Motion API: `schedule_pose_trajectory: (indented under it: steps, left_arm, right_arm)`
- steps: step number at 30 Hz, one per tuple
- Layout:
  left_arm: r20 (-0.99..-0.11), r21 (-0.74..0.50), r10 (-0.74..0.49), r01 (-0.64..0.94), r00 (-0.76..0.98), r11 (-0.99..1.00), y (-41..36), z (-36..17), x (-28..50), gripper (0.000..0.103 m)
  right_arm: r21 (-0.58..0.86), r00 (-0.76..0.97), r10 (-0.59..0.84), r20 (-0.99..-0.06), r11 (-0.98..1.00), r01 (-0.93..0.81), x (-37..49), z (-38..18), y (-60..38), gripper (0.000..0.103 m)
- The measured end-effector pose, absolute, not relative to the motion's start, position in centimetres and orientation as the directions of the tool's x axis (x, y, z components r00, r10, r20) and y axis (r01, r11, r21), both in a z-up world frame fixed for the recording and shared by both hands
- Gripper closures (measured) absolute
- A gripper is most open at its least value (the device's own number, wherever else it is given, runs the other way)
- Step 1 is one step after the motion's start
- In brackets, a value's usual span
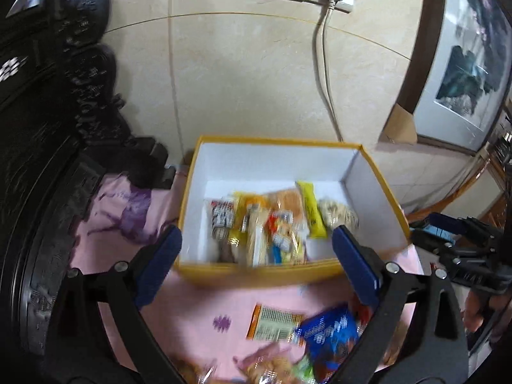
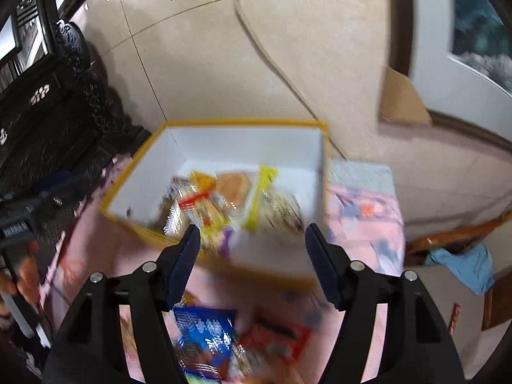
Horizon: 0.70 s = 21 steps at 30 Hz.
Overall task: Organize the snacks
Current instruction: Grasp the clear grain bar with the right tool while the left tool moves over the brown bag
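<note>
Currently, several snack packets (image 1: 265, 224) lay in the yellow box (image 1: 224, 270); the blue packet (image 1: 329, 336) and others remained on the bench. Left tool (image 1: 256, 268) and right tool (image 2: 252, 265) stood open, empty.

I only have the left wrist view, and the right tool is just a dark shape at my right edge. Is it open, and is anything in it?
Observer: The right tool is open, with nothing between its fingers. It points at the near wall of the yellow box.
Operator: Something red peeks out beside the blue packet. What is it?
Observer: A red packet. It lies on the pink cloth to the right of the blue one, outside the box.
Operator: Anything past the table's right side?
Observer: A blue cloth lies low down there, beside some wooden furniture.
</note>
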<state>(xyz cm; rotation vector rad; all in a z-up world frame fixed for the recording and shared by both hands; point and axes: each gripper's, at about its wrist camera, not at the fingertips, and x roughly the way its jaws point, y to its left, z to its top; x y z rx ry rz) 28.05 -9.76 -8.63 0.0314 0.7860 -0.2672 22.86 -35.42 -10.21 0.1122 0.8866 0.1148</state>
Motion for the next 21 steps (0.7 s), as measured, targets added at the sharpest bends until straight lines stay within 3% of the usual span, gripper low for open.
schedule_pose_trajectory:
  steps: [5, 10, 21]
  left_arm:
    - [-0.738, -0.081, -0.193, 0.199, 0.646, 0.977, -7.5, -11.1, 23.4, 0.006]
    - [-0.777, -0.087, -0.2, 0.213, 0.597, 0.973, -6.7, -13.6, 19.1, 0.006]
    - [-0.806, -0.075, -0.192, 0.225, 0.56, 0.971, -5.2, -15.2, 13.9, 0.006]
  right_arm:
    - [0.142, 0.545, 0.152, -0.824, 0.988, -0.061, 17.1, -15.2, -37.4, 0.034]
    - [0.161, 0.431, 0.158, -0.888, 0.986, -0.031, 13.9, -20.9, -38.5, 0.062]
    - [0.238, 0.389, 0.267, -0.882, 0.964, -0.121, 12.7, -22.6, -38.9, 0.064]
